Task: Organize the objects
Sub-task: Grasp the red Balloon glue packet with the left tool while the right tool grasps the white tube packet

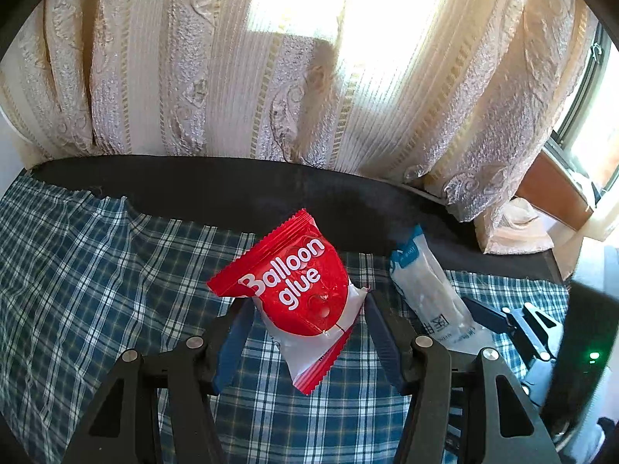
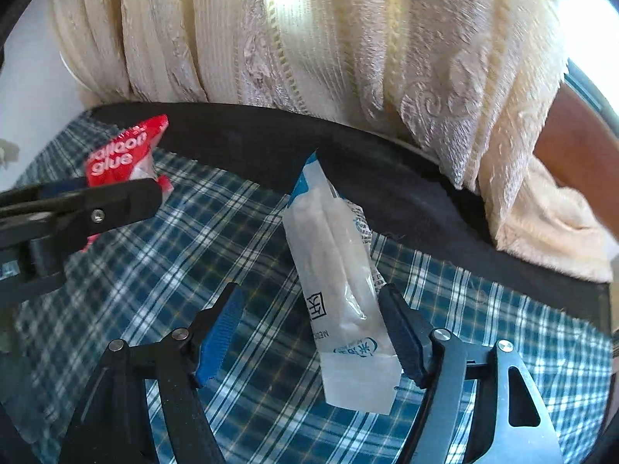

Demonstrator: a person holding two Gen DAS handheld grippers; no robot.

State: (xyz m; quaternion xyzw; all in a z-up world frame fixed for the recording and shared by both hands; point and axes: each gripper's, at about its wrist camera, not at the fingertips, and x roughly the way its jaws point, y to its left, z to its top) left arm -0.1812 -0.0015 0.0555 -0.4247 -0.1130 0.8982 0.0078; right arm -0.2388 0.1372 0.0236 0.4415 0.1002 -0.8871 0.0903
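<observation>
On plaid cloth (image 1: 96, 270): 1 red packet (image 1: 298, 294) w/ left gripper (image 1: 305, 309), 1 white pouch (image 2: 340, 278) w/ right gripper (image 2: 313, 309), grips unclear.

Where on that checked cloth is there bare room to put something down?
Bare checked cloth lies left of the red glue packet, up to the black strip. It is crowded on the right, where the white packet and both tools sit close.

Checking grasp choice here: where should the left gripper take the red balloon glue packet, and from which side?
Across its lower white half, coming from the near end. The balloon glue packet lies flat and tilted on the checked cloth, its near end between the open left gripper jaws, flat enough to pinch.
</observation>
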